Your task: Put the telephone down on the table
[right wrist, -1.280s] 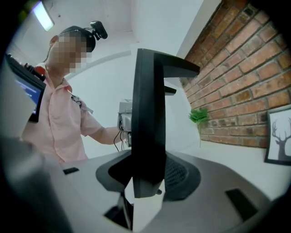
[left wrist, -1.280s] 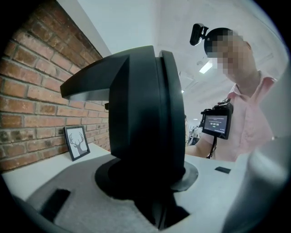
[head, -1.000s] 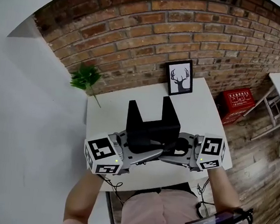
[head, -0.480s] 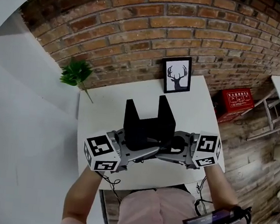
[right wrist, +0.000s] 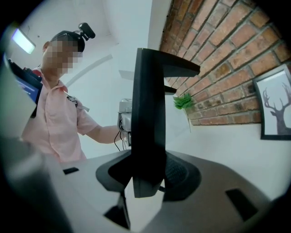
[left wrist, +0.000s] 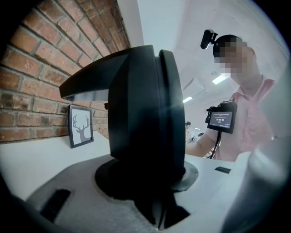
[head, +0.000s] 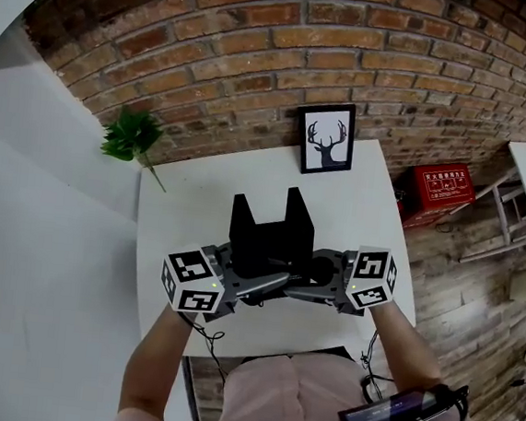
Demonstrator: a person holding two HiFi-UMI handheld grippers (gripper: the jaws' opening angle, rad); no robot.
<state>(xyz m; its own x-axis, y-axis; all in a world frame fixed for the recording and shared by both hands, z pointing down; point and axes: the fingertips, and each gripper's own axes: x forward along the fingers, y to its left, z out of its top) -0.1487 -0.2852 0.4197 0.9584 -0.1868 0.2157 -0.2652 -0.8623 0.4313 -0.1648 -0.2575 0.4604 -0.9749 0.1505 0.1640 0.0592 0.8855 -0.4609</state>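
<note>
light: bright, even indoor light, ceiling strip lights (left wrist: 220,78) glowing in the left gripper view | shadows: soft, faint on the white table (head: 356,205) | glare: thin sheen on the telephone (left wrist: 145,113), otherwise a near-black silhouette | distortion: heavy fisheye, dark rounded corners, brick wall (head: 305,61) bowed | focus: nearest foreground in both gripper views blurred

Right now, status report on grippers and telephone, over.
Both shut on the telephone: left gripper, right gripper. Telephone upright over the table, touchdown unclear. Only a deer picture behind, apart.

Matt black plastic telephone (head: 271,236), rough brick wall (head: 287,59)
</note>
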